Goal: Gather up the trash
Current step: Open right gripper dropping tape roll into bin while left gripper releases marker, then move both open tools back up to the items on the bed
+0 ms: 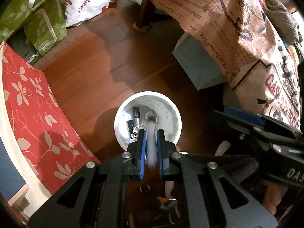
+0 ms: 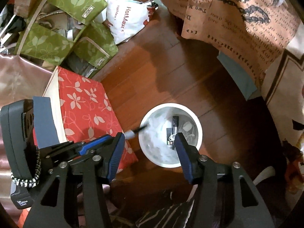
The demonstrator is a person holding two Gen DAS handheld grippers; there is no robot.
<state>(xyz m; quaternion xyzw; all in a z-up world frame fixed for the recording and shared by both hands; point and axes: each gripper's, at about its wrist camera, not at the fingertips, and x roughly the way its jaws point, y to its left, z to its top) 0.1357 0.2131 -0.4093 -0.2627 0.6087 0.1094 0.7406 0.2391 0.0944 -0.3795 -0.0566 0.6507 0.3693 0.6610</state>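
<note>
My left gripper (image 1: 151, 142) hangs over the white bin (image 1: 121, 114), jaws pressed on a grey pen (image 1: 151, 146) that runs lengthwise between the blue pads (image 1: 143, 152). The pen's tip points down into the bin's mouth, its near end blurred. From the right wrist view the same pen (image 2: 131, 133) juts out of the left gripper (image 2: 121, 138), its dark tip reaching across the bin's (image 2: 152, 157) near-left rim.

My right gripper (image 2: 150, 152) sits above the bin too, jaws spread wide with nothing between them; one fingertip (image 2: 179, 140) overlaps the bin's opening, the other (image 2: 118, 142) lies left of the bin.

Inside the bin: a black tube (image 1: 136, 115), a small dark card (image 1: 130, 126) and white tangled bits (image 1: 137, 128), all at the bottom. The right wrist view shows the same litter (image 2: 175, 124).

The bin stands on a brown wood floor (image 1: 106, 70). Left of the bin, a red leaf-print box (image 1: 36, 102). Beyond the box, green leaf-print bags (image 1: 43, 28) and a white HotMax bag (image 1: 89, 1). Right of the bin, a printed cloth (image 1: 228, 28) hangs down, with a blue-grey bag (image 1: 197, 64) under its edge.
</note>
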